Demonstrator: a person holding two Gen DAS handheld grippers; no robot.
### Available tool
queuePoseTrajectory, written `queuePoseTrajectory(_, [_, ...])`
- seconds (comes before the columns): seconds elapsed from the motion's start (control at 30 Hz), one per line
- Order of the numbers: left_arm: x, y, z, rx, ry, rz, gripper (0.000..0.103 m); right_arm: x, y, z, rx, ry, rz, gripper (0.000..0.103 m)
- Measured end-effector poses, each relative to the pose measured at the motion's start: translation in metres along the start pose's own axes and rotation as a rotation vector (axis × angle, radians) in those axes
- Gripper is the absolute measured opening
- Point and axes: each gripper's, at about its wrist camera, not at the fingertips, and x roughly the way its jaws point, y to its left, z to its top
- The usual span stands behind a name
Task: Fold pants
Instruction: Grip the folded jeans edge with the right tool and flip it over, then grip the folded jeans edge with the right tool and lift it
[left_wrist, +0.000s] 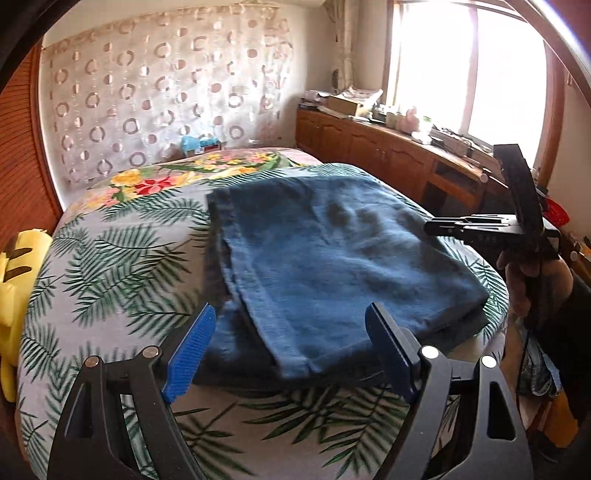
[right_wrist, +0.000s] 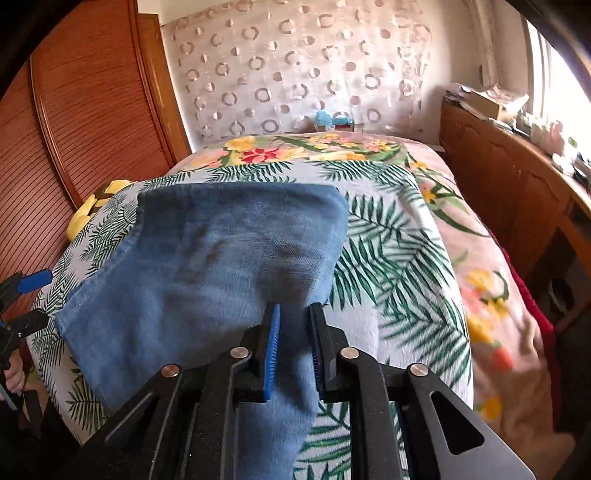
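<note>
now left gripper (left_wrist: 291, 350) jaws wide apart over folded pants (left_wrist: 332, 251); right gripper (right_wrist: 293, 350) jaws slightly apart, denim between.

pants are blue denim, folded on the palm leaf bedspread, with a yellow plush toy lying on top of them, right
Not quite. The pants are blue denim, folded on the palm leaf bedspread, but the yellow plush toy lies off the bed's edge, apart from them, as the left wrist view shows.

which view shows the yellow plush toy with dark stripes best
The left wrist view: the yellow plush toy with dark stripes shows large at the bed's left edge. The right wrist view shows only a small corner behind the bedspread.
</note>
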Motion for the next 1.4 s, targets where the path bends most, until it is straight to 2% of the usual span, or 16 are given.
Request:
queuePoseTrajectory(0.07, [0.004, -0.007, 0.001, 0.008, 0.004, -0.011, 0.084, -0.003, 0.009, -0.003, 0.006, 0.006, -0.019, 0.029])
queuePoseTrajectory(0.2, [0.014, -0.022, 0.002, 0.023, 0.015, -0.029, 0.084, -0.017, 0.02, -0.016, 0.026, 0.006, -0.009, 0.033])
queuePoseTrajectory(0.57, [0.038, -0.038, -0.018, 0.054, 0.086, -0.027, 0.084, -0.036, 0.03, -0.046, 0.026, 0.036, -0.005, 0.054])
queuePoseTrajectory(0.7, [0.042, -0.039, -0.024, 0.051, 0.096, -0.025, 0.084, -0.026, 0.025, -0.044, 0.022, 0.064, -0.012, 0.056])
queuePoseTrajectory(1.07, [0.048, -0.037, -0.03, 0.044, 0.08, -0.023, 0.084, -0.028, 0.028, -0.044, 0.034, 0.03, -0.042, 0.056])
queuePoseTrajectory(1.17, [0.048, -0.037, -0.031, 0.045, 0.077, -0.024, 0.084, -0.031, 0.032, -0.048, 0.052, 0.057, -0.056, 0.056])
queuePoseTrajectory(1.4, [0.047, -0.037, -0.031, 0.047, 0.076, -0.018, 0.084, -0.033, 0.033, -0.048, 0.052, 0.07, -0.027, 0.056])
